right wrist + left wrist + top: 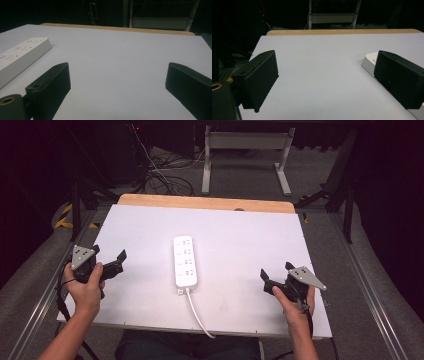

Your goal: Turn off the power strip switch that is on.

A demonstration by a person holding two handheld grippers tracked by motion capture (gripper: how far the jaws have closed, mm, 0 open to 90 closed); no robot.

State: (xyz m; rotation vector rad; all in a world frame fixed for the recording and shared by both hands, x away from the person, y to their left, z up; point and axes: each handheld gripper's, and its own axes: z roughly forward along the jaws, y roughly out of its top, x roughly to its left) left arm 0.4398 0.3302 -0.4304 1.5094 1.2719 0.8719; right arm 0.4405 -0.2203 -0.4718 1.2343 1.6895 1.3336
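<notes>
A white power strip (184,260) with several sockets lies lengthwise in the middle of the white table top (240,235), its white cable (198,314) running off the near edge. My left gripper (108,253) is held at the table's left edge, open and holding nothing. My right gripper (276,271) hovers near the front right, also open with nothing between its jaws. In the left gripper view the power strip (370,62) peeks out behind the right jaw. In the right gripper view the power strip (21,56) lies to the left, beyond the left jaw.
A wooden strip (205,202) borders the table's far edge. Behind it stand a grey metal frame (246,150) and tangled cables (160,175) on the floor. Metal rails (370,290) run along both sides of the table.
</notes>
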